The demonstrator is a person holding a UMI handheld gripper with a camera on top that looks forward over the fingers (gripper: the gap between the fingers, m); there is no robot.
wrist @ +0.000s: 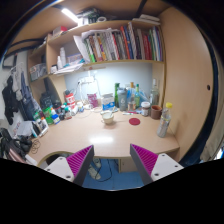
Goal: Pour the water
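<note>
Claw [112, 163]: open, holding nothing, fingers spread over the counter [90, 137] edge.
Bowl [108, 117]: on counter, well beyond fingers.
Bottle [164, 122]: right, upright.

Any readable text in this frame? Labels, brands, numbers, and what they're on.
None readable.
Book spines on the shelf: lettering too small to read.
Bottles at the back of the desk: labels blurred.
Spray bottle near the desk edge: no legible text.
Tongs open, holding nothing, no markings visible.
</note>
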